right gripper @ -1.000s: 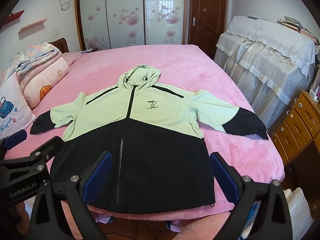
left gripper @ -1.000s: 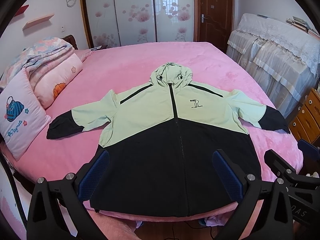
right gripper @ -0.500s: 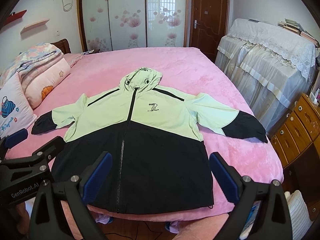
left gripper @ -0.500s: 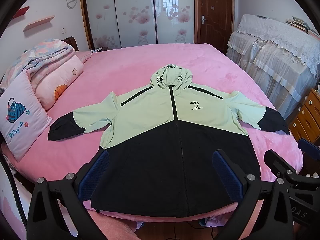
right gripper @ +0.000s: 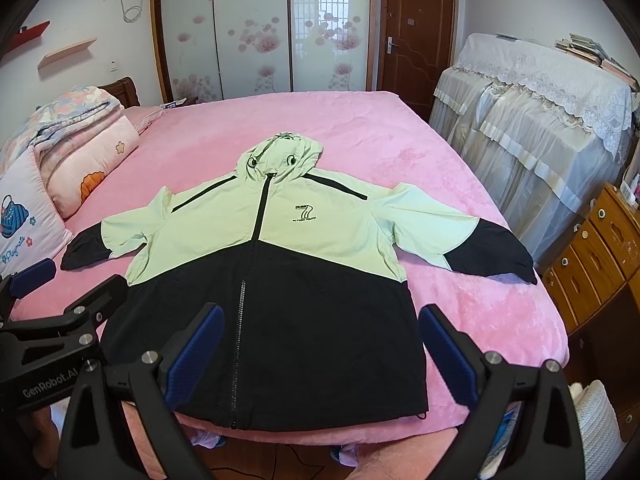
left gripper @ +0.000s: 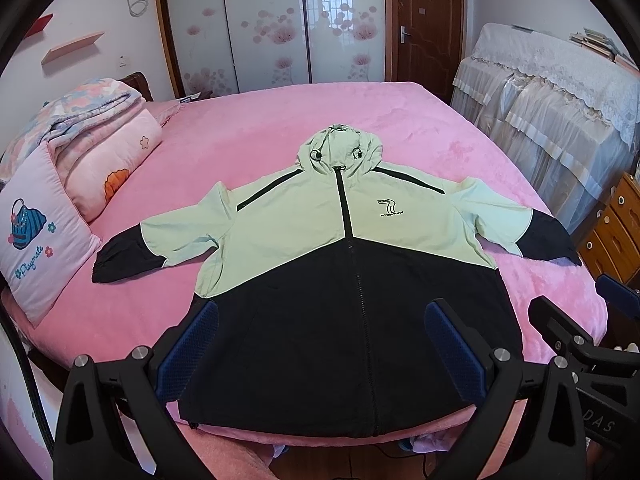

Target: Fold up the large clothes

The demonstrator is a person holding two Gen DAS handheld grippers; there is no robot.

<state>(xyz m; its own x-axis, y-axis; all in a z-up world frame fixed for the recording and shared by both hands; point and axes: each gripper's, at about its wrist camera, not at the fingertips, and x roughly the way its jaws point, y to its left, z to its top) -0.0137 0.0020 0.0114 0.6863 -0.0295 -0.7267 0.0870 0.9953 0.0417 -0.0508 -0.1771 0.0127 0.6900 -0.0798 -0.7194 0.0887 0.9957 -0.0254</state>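
On the pink bed [left gripper: 256, 128], a zipped hooded jacket [left gripper: 344, 280] is laid flat; left gripper [left gripper: 320, 344] and right gripper [right gripper: 320, 344] are held spread apart, gripping nothing.

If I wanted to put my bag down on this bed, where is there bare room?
Bare pink bed lies beyond the jacket's hood, toward the wardrobe doors. A smaller patch sits beside the hem. The side by the pillows and folded quilt is crowded.
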